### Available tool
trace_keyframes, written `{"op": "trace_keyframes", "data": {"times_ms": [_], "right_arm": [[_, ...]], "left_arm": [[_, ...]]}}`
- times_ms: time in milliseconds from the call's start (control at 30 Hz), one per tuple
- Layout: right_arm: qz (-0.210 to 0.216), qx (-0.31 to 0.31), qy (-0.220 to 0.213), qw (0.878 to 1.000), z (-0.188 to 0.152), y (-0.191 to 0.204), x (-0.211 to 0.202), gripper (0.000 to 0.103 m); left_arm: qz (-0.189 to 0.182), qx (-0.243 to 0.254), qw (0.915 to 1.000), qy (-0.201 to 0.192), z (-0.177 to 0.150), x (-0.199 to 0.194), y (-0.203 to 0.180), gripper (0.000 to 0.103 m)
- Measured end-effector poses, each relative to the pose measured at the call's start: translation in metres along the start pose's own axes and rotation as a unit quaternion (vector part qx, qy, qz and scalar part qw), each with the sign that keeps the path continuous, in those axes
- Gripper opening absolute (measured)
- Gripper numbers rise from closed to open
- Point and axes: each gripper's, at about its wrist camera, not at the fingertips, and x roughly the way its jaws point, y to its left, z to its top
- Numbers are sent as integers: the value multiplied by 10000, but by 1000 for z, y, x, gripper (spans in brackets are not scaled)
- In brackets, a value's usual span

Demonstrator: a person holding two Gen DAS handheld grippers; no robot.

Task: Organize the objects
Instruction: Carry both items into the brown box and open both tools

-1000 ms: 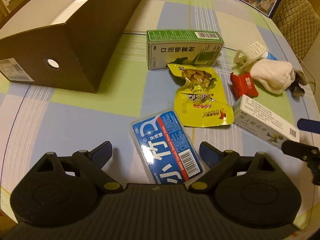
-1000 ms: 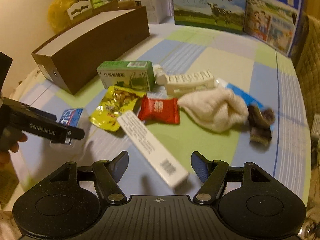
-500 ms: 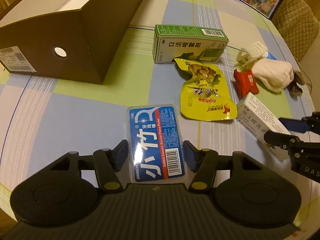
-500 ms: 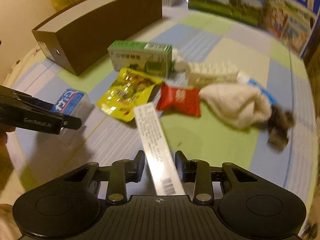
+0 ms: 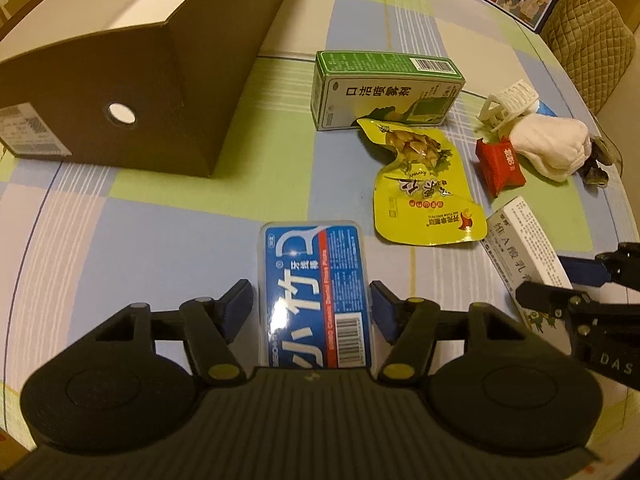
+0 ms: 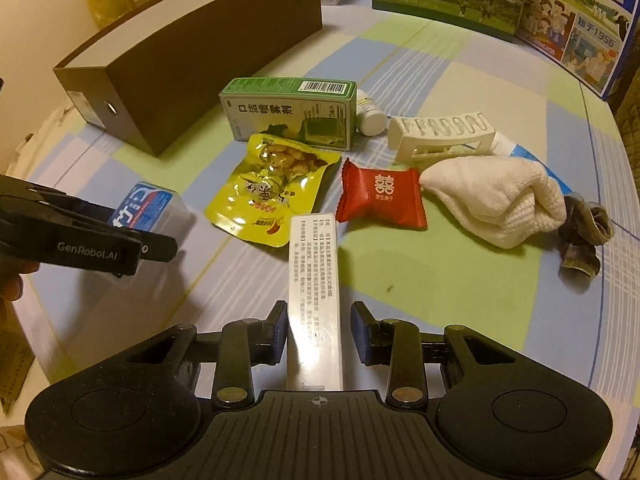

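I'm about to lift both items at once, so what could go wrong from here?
1. The left tool is opening, with gaps visible beside the blue floss case; lifting now may leave it behind.
2. The right tool grips the long white box near one end, so it may tilt or swing into the yellow snack pouch.

Floss case (image 5: 316,296) lies between my left gripper (image 5: 312,308) fingers. Long carton (image 6: 316,300) lies between my right gripper (image 6: 319,330) fingers. Snack pouch (image 6: 272,188) sits beyond both, spray box (image 6: 292,112) behind pouch. Candy (image 6: 380,200) right of pouch, sock (image 6: 492,200) further right. Storage box (image 5: 132,92) far left on table (image 5: 120,232).
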Motion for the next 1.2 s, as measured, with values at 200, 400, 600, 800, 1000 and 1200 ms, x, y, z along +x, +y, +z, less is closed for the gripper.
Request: {"op": "trace_keyframes", "data": {"times_ms": [200, 400, 600, 800, 1000, 1200], "right_arm": [[-78, 97, 99, 9999, -1, 3, 3, 23], [-26, 414, 60, 9991, 0, 3, -5, 22], [27, 637, -192, 9978, 13, 14, -30, 22], [166, 653, -533, 9963, 37, 36, -54, 22], [419, 566, -905, 9934, 65, 64, -72, 22], [684, 390, -1199, 9897, 103, 96, -73, 22]], "left_arm": [[-31, 163, 9999, 50, -1, -2, 3, 54], [-130, 262, 9996, -24, -4, -12, 14, 53], [-287, 321, 9988, -216, 1, -39, 27, 53], [-481, 331, 9968, -538, 12, -71, 42, 53], [-629, 308, 9931, -939, 30, -103, 59, 53], [-631, 245, 9892, -1303, 51, -126, 83, 54]]}}
